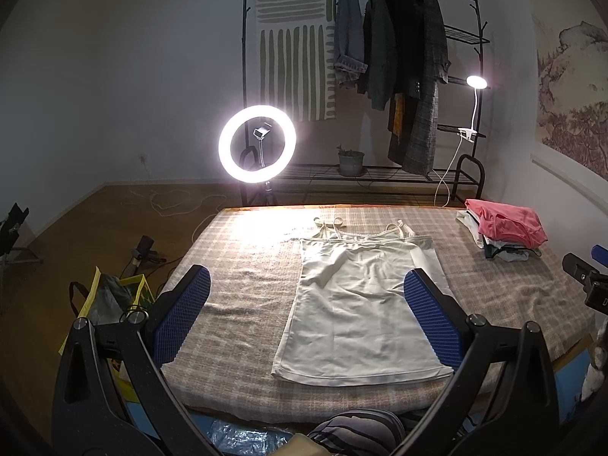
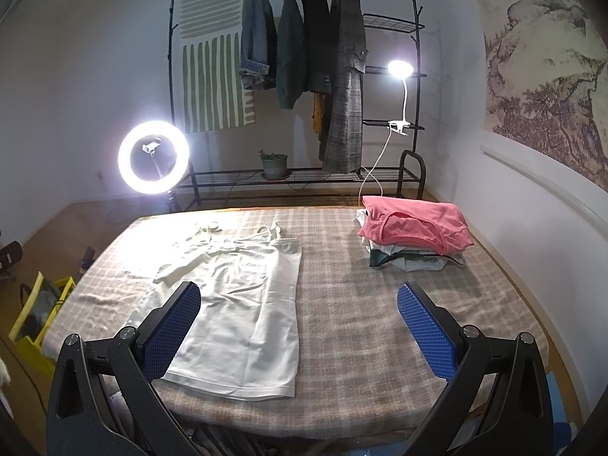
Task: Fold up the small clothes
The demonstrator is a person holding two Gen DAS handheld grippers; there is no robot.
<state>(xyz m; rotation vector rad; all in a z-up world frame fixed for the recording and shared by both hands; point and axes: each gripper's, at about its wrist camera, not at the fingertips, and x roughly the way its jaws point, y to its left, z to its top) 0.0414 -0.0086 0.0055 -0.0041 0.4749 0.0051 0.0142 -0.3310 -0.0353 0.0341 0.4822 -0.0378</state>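
Note:
A white strappy camisole [image 1: 361, 304] lies flat on the checked table cover [image 1: 243, 304], straps toward the far edge, hem toward me. It also shows left of centre in the right wrist view as the camisole [image 2: 239, 311]. My left gripper [image 1: 306, 288] hovers open above the near part of the table, its blue pads either side of the camisole's left half. My right gripper [image 2: 298, 304] is open too, held above the camisole's right edge and bare cover. A stack of folded clothes with a pink top [image 2: 414, 228] sits at the far right, also seen as the stack [image 1: 505, 231].
A lit ring light [image 1: 257, 148] stands beyond the far left edge. A clothes rack [image 2: 304, 76] with hanging garments and a clip lamp [image 2: 399, 68] stands behind the table. A yellow bag [image 1: 110, 300] sits on the floor at left. Part of the other gripper [image 1: 587, 277] shows at right.

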